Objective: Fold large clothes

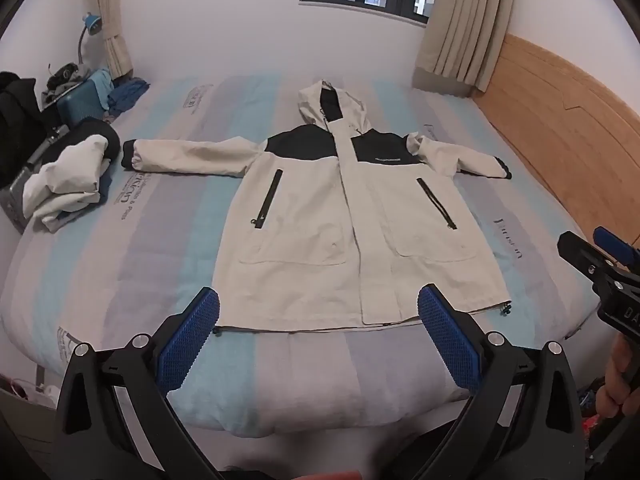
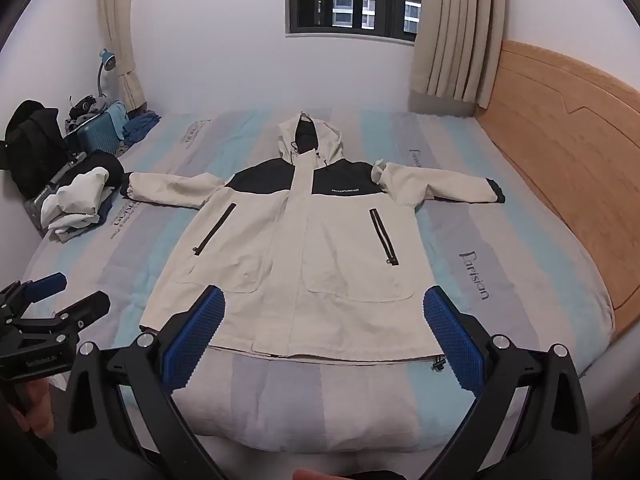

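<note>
jacket: one cream-white hooded jacket with black shoulder panels (image 1: 352, 236), lying flat and face up on the bed, roughly in the middle of the mattress

which way it points: hood (image 1: 332, 106) toward the far wall and window, hem toward the cameras, so the long axis runs from near edge to far edge; both sleeves are stretched out sideways, one toward the left side of the bed, one toward the wooden headboard (image 1: 560, 120)

jacket details: two slanted black chest zippers, two big patch pockets lower down, black cuffs on both sleeves

writing on jacket: small white line of text on the right black panel (image 2: 347, 190), too tiny for me to read properly

bed: mattress with pale blue, grey and white stripes (image 1: 160, 248), printed logos scattered over it; the one near the headboard reads something like "Parisian" (image 2: 474, 276)

other stuff: one pile of folded white and dark clothes (image 1: 68, 184) at the left edge of the bed, well apart from the jacket; teal suitcase (image 1: 78, 106) and one black backpack (image 2: 34, 148) past it

left tongs (image 1: 318, 310): blue-padded fingers spread wide apart, nothing between them, hovering over the near edge of the bed just short of the hem

right tongs (image 2: 324, 308): same deal, wide apart and holding nothing, above the hem
</note>
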`<action>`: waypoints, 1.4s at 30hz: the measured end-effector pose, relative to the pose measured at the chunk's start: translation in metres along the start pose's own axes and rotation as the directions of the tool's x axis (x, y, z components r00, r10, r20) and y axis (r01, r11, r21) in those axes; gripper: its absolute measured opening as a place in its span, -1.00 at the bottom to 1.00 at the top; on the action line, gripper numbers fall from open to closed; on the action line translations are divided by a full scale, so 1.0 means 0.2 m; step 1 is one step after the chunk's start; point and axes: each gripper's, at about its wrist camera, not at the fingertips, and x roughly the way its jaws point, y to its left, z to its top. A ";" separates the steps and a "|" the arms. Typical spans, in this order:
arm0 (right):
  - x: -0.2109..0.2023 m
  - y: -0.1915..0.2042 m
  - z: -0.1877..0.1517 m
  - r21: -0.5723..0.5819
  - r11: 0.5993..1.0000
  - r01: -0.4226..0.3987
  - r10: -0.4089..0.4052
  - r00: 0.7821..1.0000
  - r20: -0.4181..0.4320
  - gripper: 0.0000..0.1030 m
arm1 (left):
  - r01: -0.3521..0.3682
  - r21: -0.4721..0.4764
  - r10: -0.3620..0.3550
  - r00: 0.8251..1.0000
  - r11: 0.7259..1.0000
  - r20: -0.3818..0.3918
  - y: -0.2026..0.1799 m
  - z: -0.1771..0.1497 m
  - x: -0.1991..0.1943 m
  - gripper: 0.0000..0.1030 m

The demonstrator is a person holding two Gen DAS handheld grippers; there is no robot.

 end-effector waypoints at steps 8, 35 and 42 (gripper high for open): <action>0.00 -0.01 0.00 -0.003 1.000 0.007 -0.007 1.000 -0.001 0.86 | -0.002 0.019 0.002 1.000 1.000 0.002 -0.03 0.02 -0.01 0.89; -0.02 0.01 0.01 -0.026 0.999 -0.035 0.035 0.999 0.008 0.86 | -0.031 0.022 0.030 0.999 0.999 0.018 -0.03 0.03 -0.04 0.89; -0.03 0.04 0.01 -0.047 0.996 -0.079 0.080 0.997 0.007 0.86 | -0.023 0.018 0.023 1.000 1.000 0.015 -0.03 0.04 -0.04 0.89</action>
